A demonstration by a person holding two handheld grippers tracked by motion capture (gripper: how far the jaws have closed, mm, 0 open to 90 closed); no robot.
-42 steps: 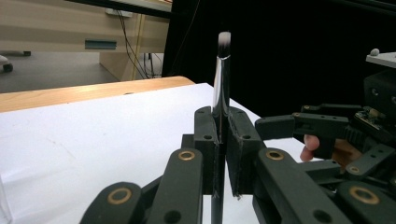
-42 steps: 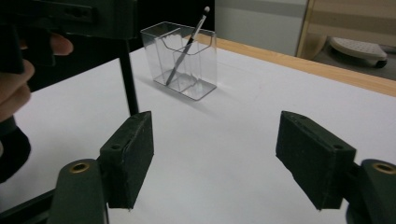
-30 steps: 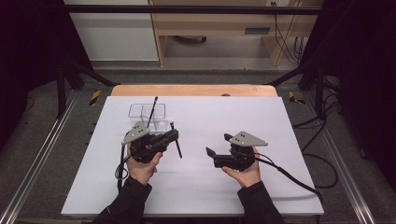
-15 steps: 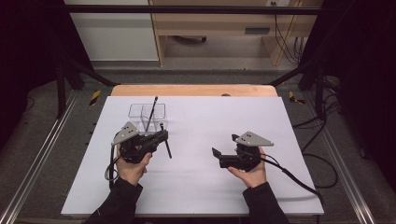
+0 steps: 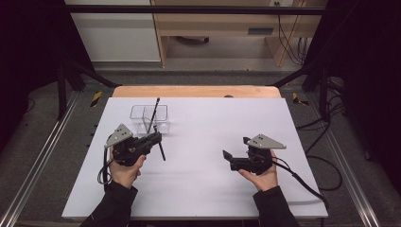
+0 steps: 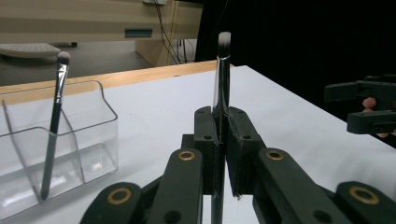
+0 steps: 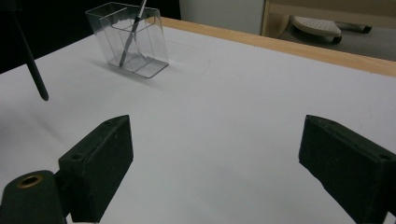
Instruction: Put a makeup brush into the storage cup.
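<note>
The left tool [image 5: 152, 139] is pinching a brush [image 6: 221, 70] between its 2 jaws. In the left gripper view the brush stands upright in the clamp, with the bristle tip at the top and the dark handle going down below the jaws. In the high view the handle [image 5: 161, 150] shows as a thin dark stick that slants down toward the white surface [image 5: 203, 142], and its end hangs above the surface without touching it. In the right gripper view this same handle end shows at the far left, also above the surface.

A clear holder [image 5: 150, 118] with 2 compartments stands at the far left part of the surface, just beyond the left tool. A second brush [image 6: 55, 116] leans inside it with the bristles up. From the left gripper view this brush stands in the compartment that is nearer to the tool's own jaws. The pinched brush is near the holder but outside of it.

The right tool [image 5: 228, 158] is spread wide, with nothing between its jaws. It hovers low over the near right part of the surface, well apart from the left tool and from the holder. Each tool is held by 1 hand, and dark sleeves come in from the near edge.
</note>
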